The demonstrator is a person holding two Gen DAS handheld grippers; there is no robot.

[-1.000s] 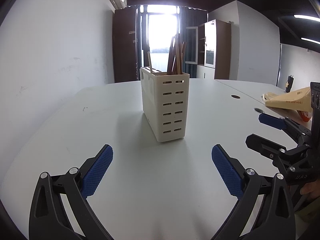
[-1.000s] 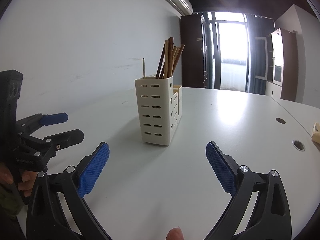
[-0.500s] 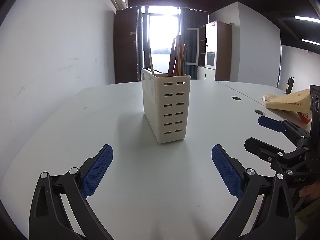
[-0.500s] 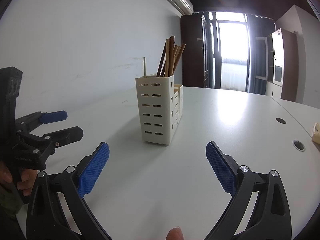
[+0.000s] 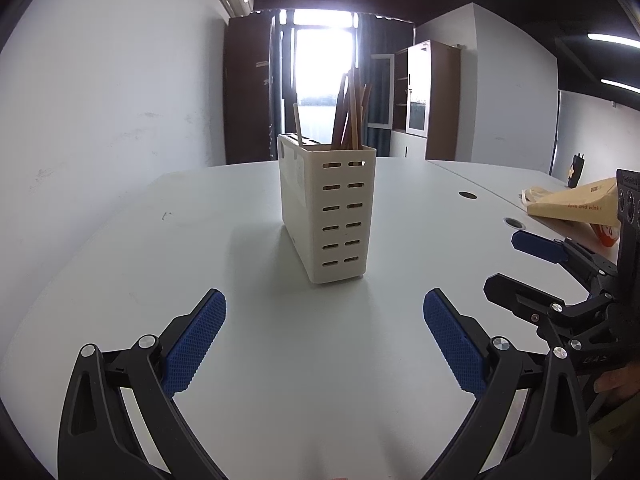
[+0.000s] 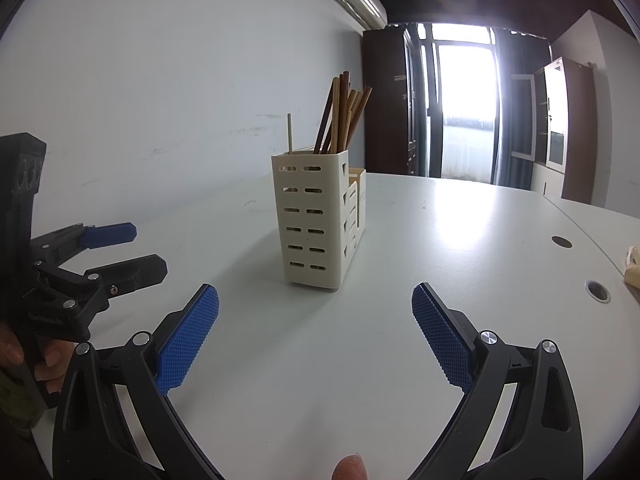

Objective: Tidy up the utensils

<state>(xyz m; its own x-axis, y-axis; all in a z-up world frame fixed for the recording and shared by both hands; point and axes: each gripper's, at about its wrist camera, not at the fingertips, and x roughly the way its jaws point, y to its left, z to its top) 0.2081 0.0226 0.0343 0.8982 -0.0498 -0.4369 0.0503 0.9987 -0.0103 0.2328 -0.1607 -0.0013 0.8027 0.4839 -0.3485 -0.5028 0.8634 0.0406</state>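
Left wrist view: both hand-held grippers, left [image 5: 324,340] and right [image 6: 316,336], released, empty; caddy [image 5: 328,212] ahead already holds chopsticks [image 5: 349,114]. Judged finished; retreat next.

The left gripper [image 5: 324,340] is spread wide and empty above the white table [image 5: 160,248]. A cream utensil holder [image 5: 332,216] stands ahead, upright, containing brown chopsticks [image 5: 350,112]. The right gripper [image 5: 520,264] hovers at right, also spread.

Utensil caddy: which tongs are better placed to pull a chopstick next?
Marginally the left tongs: the caddy sits centred ahead. From the right tongs it lies slightly left. Both are open, empty and short of the chopsticks.
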